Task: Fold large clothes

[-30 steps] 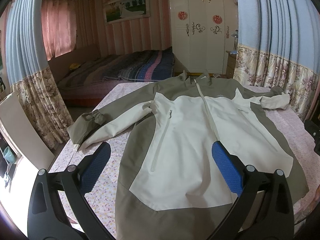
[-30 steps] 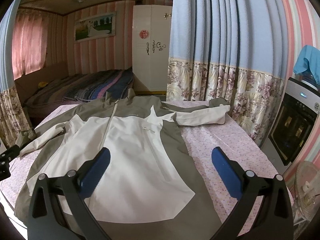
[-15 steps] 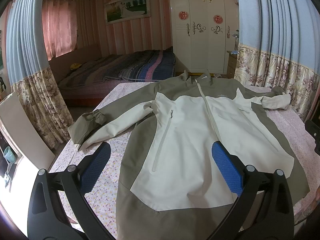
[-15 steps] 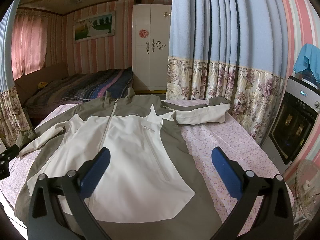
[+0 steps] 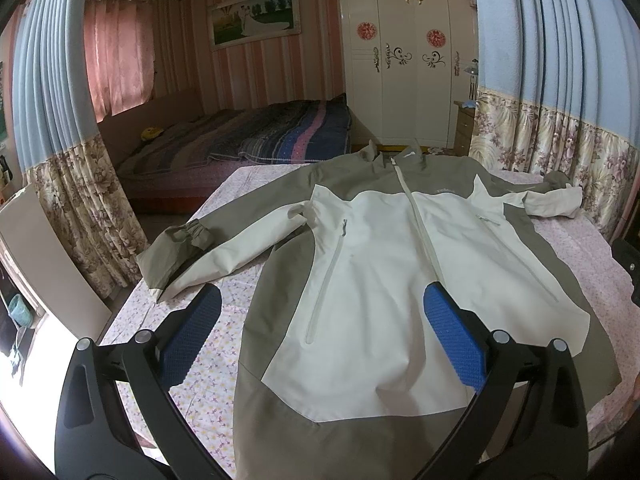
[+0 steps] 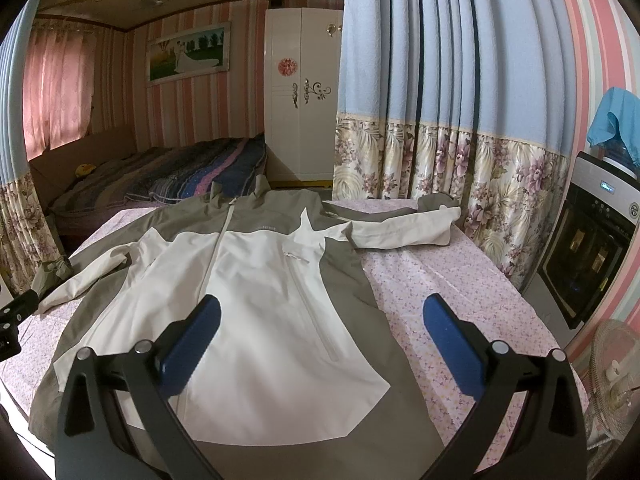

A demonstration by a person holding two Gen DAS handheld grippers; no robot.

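Note:
A large cream and olive jacket (image 5: pixel 384 280) (image 6: pixel 256 288) lies flat, front up and zipped, on a table with a pink floral cloth (image 5: pixel 200 364) (image 6: pixel 452 300). Its left sleeve (image 5: pixel 208 248) reaches toward the table's left edge, and its right sleeve (image 6: pixel 404 230) stretches toward the curtain. My left gripper (image 5: pixel 320 332) hovers open above the jacket's lower left part, holding nothing. Over the hem on the right side, my right gripper (image 6: pixel 320 336) is open too, with nothing between its blue pads.
Floral curtains (image 6: pixel 480 184) hang close behind the table on the right. An oven (image 6: pixel 588 248) and a fan (image 6: pixel 612 368) stand at the far right. A bed (image 5: pixel 240 140) and a white wardrobe (image 5: pixel 408 60) are beyond the table. A white cabinet (image 5: pixel 36 260) stands at the left.
Both grippers have drifted slightly; the jacket sits a little higher in the left wrist view. The jacket itself has not moved, and both grippers stay open.

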